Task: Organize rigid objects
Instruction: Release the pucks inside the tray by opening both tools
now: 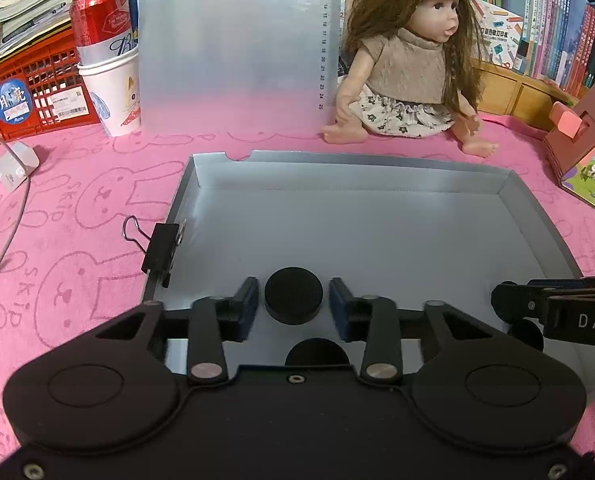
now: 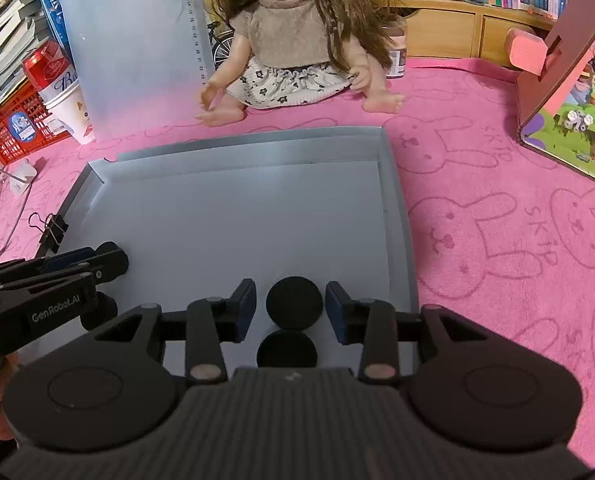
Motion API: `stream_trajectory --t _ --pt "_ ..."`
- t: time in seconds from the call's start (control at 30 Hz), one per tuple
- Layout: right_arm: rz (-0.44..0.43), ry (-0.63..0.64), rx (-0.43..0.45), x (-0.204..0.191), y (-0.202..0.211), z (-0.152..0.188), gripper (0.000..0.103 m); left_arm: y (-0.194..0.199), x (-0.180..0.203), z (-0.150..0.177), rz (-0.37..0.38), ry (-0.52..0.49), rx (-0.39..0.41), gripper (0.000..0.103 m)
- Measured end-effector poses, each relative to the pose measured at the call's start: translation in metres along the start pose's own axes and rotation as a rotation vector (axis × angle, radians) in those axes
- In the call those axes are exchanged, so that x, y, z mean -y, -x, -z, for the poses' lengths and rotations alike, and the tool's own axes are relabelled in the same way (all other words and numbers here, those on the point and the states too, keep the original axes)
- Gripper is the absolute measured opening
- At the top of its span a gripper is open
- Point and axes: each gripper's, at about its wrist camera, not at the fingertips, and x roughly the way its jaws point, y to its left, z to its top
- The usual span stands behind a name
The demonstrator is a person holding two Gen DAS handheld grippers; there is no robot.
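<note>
I have both tools lowered over the shallow grey cardboard tray (image 1: pixel 377 240) that lies on the pink rabbit-print cloth (image 1: pixel 77 240) covering the table. In the left wrist view, lower centre of the frame, the left tool (image 1: pixel 293 304) stands partly open around a black round puck-shaped disc (image 1: pixel 293 300) resting on the tray floor; a gap shows on each side, so the pads do not grip it. A second black disc (image 1: pixel 317 352) lies nearer the camera, partly hidden by the tool body. In the right wrist view, also lower centre, the right tool (image 2: pixel 293 306) likewise stands partly open around a black disc (image 2: pixel 294 303), pads clear of it, with another disc (image 2: pixel 287 349) just below, touching or nearly so. I judge both discs released in the tray. To finish well, I would widen each tool a little more and lift straight up, so no pad drags a disc. The binder clip (image 1: pixel 161 254) on the tray's left wall needs no attention.
</note>
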Motion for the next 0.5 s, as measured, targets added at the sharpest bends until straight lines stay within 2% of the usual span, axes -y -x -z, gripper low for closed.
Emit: stream_trajectory --t 0.3,0.5 --pt "-0.013 0.021 0.067 -0.003 0.019 0.004 0.073 0.021 0.001 0.003 -0.005 -0.022 0.039 0.058" --pt "-0.029 0.056 0.126 -0.006 0.041 0.016 0.080 0.044 0.002 0.013 0.016 -0.023 0.082 0.066"
